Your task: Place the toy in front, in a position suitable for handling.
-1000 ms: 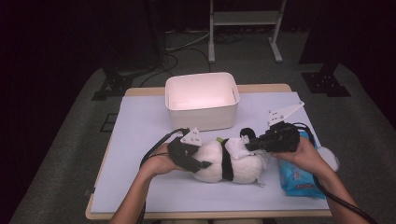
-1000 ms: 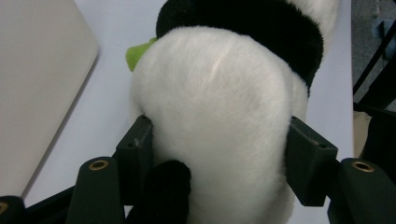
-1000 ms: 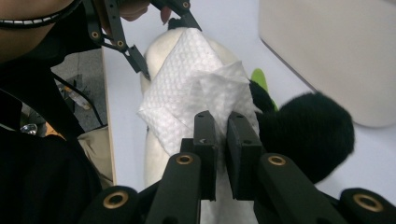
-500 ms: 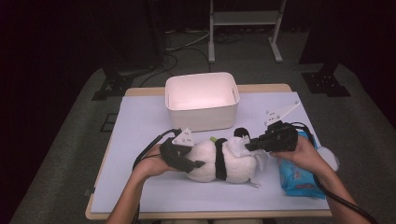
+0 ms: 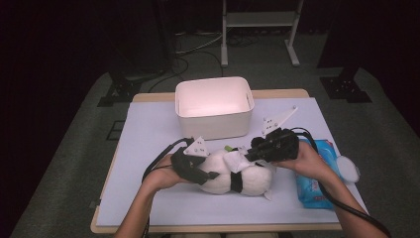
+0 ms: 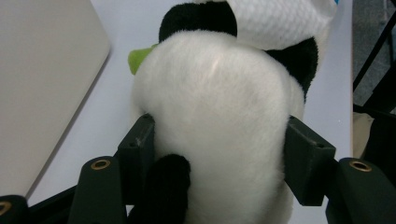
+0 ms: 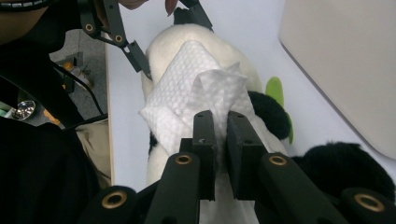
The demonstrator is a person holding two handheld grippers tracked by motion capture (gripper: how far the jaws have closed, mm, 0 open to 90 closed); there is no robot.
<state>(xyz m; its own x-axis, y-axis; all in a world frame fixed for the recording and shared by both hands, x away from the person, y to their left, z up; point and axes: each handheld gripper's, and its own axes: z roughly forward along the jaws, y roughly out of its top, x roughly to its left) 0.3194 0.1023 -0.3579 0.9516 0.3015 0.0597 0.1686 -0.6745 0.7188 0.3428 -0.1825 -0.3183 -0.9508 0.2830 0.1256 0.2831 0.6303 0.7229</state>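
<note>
Right hand-held gripper pinches wipe (atop panda), mid-table.

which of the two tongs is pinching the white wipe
The right tongs: their jaws are nearly closed on the white wipe, while the left tongs are spread wide around the plush panda.

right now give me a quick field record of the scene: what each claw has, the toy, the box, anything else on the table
left claw: shut on the plush panda's white body, one jaw on each side
right claw: shut on a white wipe, which lies on the panda
plush panda: lying on the table's white sheet, between the two claws
white box: open top, behind the panda, apart from it
blue wipe pack: by the person's right hand, near the table edge
table: covered by a white sheet
</note>
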